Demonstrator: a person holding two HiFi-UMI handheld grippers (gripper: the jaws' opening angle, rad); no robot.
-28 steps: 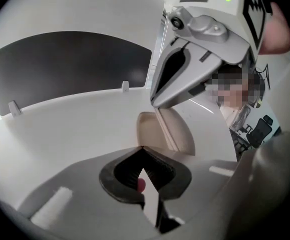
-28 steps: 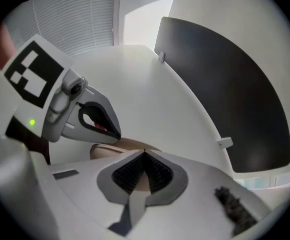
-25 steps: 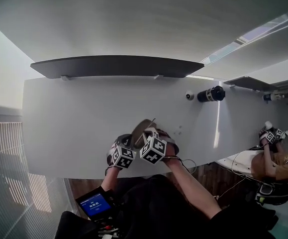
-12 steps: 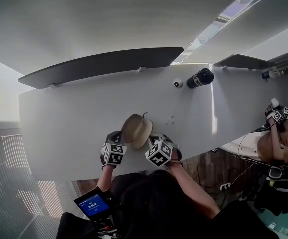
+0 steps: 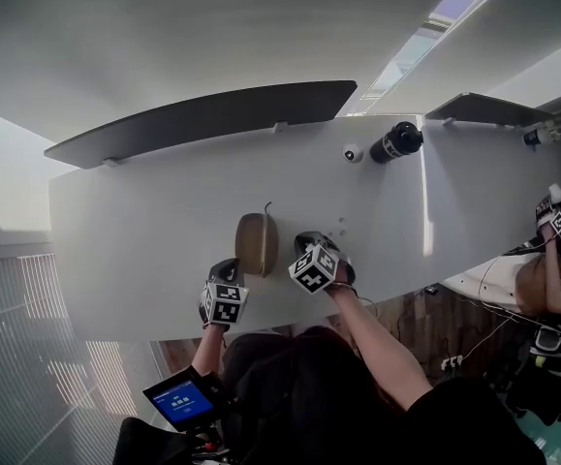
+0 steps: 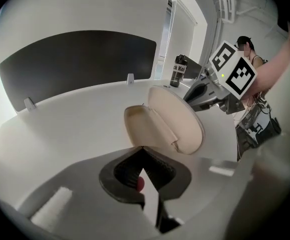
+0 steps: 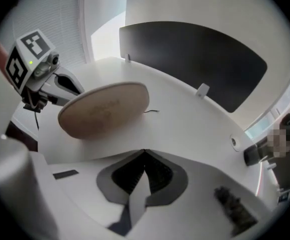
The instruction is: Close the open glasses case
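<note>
The tan glasses case (image 5: pixel 257 243) lies on the white table (image 5: pixel 144 231) near its front edge. In the left gripper view its lid (image 6: pixel 177 120) stands raised over the cream-lined base (image 6: pixel 137 126), so it is open. The right gripper view shows only the lid's tan outer face (image 7: pixel 104 109). My left gripper (image 5: pixel 227 271) sits just left of the case and nearer to me, its jaws shut and empty (image 6: pixel 142 149). Just right of the case is my right gripper (image 5: pixel 315 244), also shut on nothing (image 7: pixel 145 151). Neither touches the case.
A black bottle (image 5: pixel 396 141) and a small white round object (image 5: pixel 353 153) lie at the table's back right. A dark curved panel (image 5: pixel 202 119) runs along the far edge. Another person with grippers (image 5: pixel 556 216) is at the right. The table's front edge is just behind my grippers.
A second ago both grippers were pressed close around the case. It now rests on the table, and both grippers have drawn back to its sides.
</note>
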